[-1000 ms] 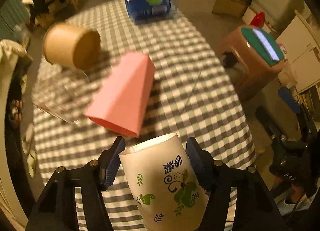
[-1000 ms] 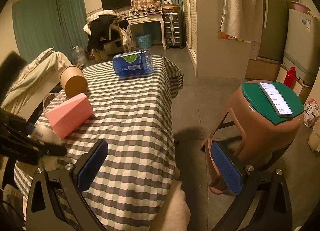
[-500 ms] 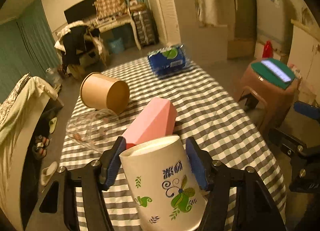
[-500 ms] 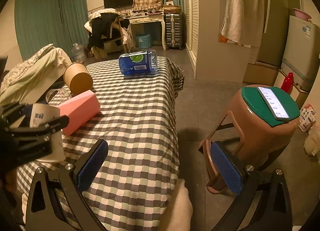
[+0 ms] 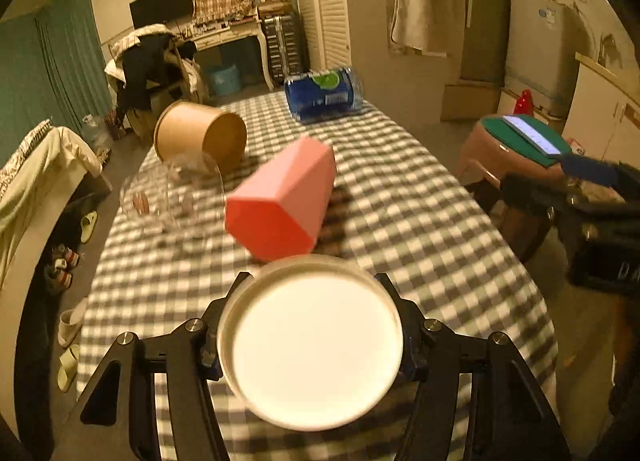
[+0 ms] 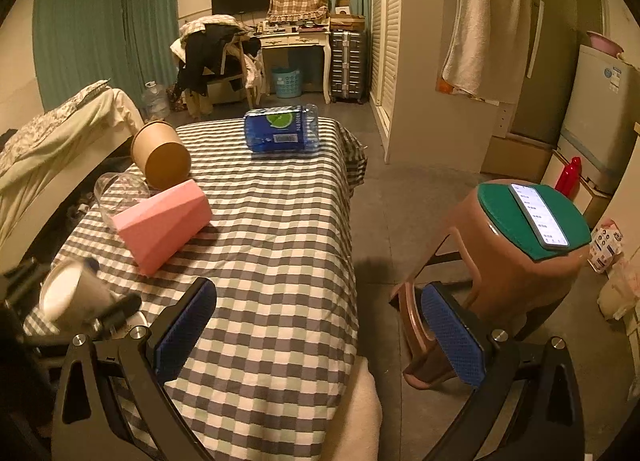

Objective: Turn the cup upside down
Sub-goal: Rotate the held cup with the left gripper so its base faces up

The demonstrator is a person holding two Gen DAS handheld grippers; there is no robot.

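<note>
My left gripper (image 5: 310, 341) is shut on a white paper cup (image 5: 310, 343). The cup is tipped so that its flat white base faces the left wrist camera, over the near end of the checked table (image 5: 420, 229). In the right wrist view the same cup (image 6: 68, 295) shows at the far left, lying sideways in the left gripper above the table's near left corner. My right gripper (image 6: 316, 331) is open and empty, off the table's near right edge.
On the table lie a pink faceted cup (image 5: 282, 201) on its side, a brown paper tub (image 5: 200, 137), a clear plastic cup (image 5: 172, 193) and a blue bottle pack (image 5: 324, 95). A brown stool (image 6: 516, 261) with a phone stands to the right.
The left gripper has rotated the white cup: its printed side wall faced the camera before, now its base does. The right gripper has hardly moved.
</note>
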